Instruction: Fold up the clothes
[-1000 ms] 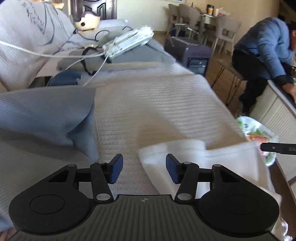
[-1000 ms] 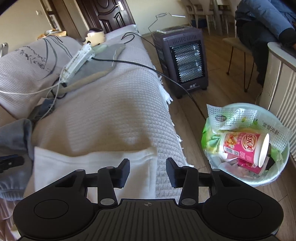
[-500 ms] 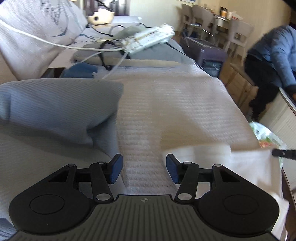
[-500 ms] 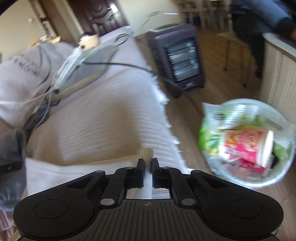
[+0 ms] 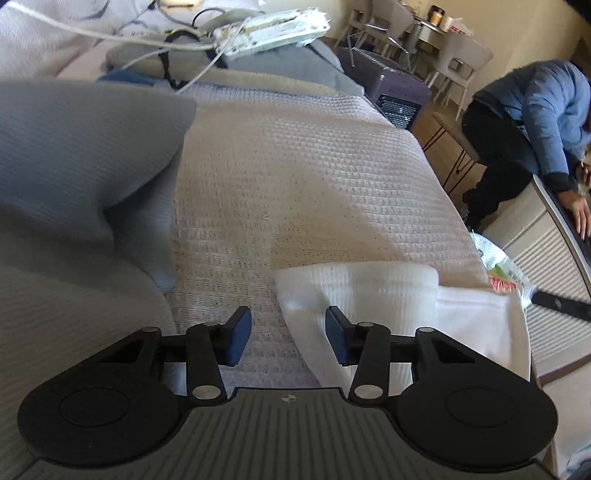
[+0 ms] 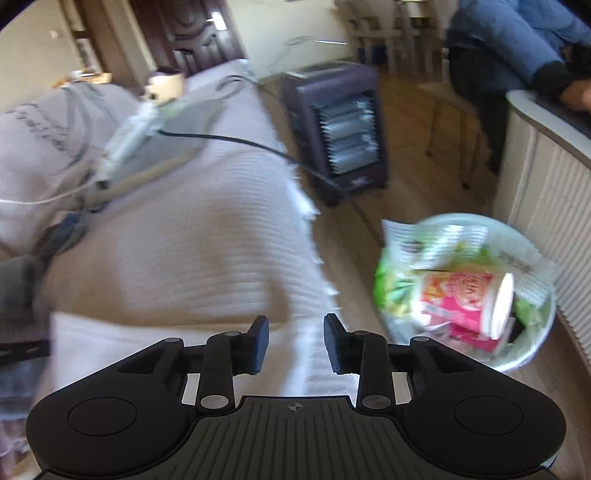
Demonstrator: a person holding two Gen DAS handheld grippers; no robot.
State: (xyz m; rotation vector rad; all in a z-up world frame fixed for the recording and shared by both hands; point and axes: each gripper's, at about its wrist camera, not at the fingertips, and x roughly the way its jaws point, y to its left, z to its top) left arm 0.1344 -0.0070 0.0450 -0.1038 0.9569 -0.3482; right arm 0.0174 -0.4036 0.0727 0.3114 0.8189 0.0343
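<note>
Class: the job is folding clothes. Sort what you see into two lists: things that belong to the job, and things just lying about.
Belongs to the job:
white garment
grey garment
left tongs, closing
right tongs, opening

Lying about:
heater
waste basket
power strip

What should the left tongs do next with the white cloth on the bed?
Probably ease the left tongs a little to the right and close on the white cloth's near left edge. Their jaws are closing but hold nothing, with that edge just inside the right pad. The right tongs are opening, gripping nothing.

white cloth (image 5: pixel 388 291): 1 | grey garment (image 5: pixel 74 155): 1 | heater (image 6: pixel 338 133): 1 | waste basket (image 6: pixel 532 343): 1 | person (image 5: pixel 532 122): 1
</note>
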